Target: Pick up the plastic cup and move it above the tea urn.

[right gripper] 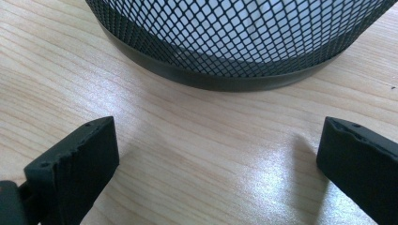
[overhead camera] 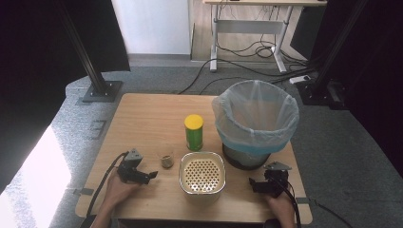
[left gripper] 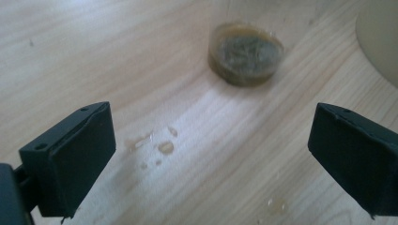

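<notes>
A small clear glass (overhead camera: 167, 160) holding a little brownish liquid stands on the wooden table (overhead camera: 142, 118). In the left gripper view the glass (left gripper: 245, 54) lies ahead of my left gripper (left gripper: 211, 164), whose jaws are wide apart and hold nothing. In the high view the left gripper (overhead camera: 151, 175) rests on the table just below and left of the glass. My right gripper (overhead camera: 253, 182) sits near the table's front right, open and empty. Its own view has the right gripper (right gripper: 216, 164) facing the black mesh base of a bin (right gripper: 234, 42).
A cream square container (overhead camera: 202, 176) with a perforated insert stands between the grippers. Behind it is a green canister with a yellow lid (overhead camera: 193, 132). The bag-lined mesh bin (overhead camera: 255, 121) occupies the right. Liquid drops (left gripper: 165, 147) wet the wood before the left gripper.
</notes>
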Action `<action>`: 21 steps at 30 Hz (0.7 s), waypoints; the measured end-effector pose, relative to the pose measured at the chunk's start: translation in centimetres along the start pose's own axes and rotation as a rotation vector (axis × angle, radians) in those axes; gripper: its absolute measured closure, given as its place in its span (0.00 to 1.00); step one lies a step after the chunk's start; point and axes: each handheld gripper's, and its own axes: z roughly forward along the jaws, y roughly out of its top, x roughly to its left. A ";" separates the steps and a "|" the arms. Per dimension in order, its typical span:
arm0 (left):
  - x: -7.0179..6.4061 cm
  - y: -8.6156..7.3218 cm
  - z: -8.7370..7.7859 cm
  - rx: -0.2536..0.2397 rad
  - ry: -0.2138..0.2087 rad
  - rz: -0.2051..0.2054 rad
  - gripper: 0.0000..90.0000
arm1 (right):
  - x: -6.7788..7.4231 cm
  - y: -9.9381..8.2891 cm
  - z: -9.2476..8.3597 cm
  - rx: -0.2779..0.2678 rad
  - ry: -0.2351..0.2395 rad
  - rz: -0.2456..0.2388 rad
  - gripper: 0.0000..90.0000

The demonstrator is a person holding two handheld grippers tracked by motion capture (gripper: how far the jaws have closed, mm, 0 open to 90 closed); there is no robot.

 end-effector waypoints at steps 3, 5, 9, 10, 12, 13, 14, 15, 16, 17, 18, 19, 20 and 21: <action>0.0 0.5 0.0 -0.013 -0.011 -0.001 0.01 | 0.0 0.0 0.0 0.000 0.000 0.000 0.00; 0.0 0.9 0.0 -0.022 -0.021 0.002 0.01 | 0.0 0.0 0.0 0.000 0.000 0.000 0.00; -0.1 1.7 0.3 -0.028 -0.033 0.008 0.02 | 0.0 0.0 0.0 0.000 0.000 0.000 0.00; -0.1 1.8 0.4 -0.030 -0.032 0.008 0.02 | 0.0 0.0 0.0 0.000 0.000 0.000 0.00; 0.0 2.2 0.7 -0.031 -0.037 0.010 0.02 | 0.0 0.0 0.0 0.000 0.000 0.000 0.00; 0.0 2.3 0.8 -0.033 -0.037 0.013 0.02 | 0.0 0.0 0.0 0.000 0.000 0.000 0.00; -0.1 2.5 0.9 -0.034 -0.038 0.016 0.02 | 0.0 0.0 0.0 0.000 0.000 0.000 0.00; -0.1 2.5 0.9 -0.034 -0.038 0.016 0.02 | 0.0 0.0 0.0 0.000 0.000 0.000 0.00; -0.1 2.6 0.9 -0.037 -0.042 0.015 0.02 | 0.0 0.0 0.0 0.000 0.000 0.000 0.00; -0.1 2.7 1.0 -0.037 -0.043 0.018 0.02 | 0.0 0.0 0.0 0.000 0.000 0.000 0.00; -0.1 3.0 1.2 -0.038 -0.042 0.022 0.03 | 0.0 0.0 0.0 0.000 0.000 0.000 0.00; -0.1 3.0 1.2 -0.038 -0.042 0.022 0.03 | 0.0 0.0 0.0 0.000 0.000 0.000 0.00; -0.2 3.2 1.4 -0.044 -0.042 0.031 0.03 | 0.0 0.0 0.0 0.000 0.000 0.000 0.00; -0.2 3.2 1.4 -0.044 -0.042 0.031 0.04 | 0.0 0.0 0.0 0.000 0.000 0.000 0.00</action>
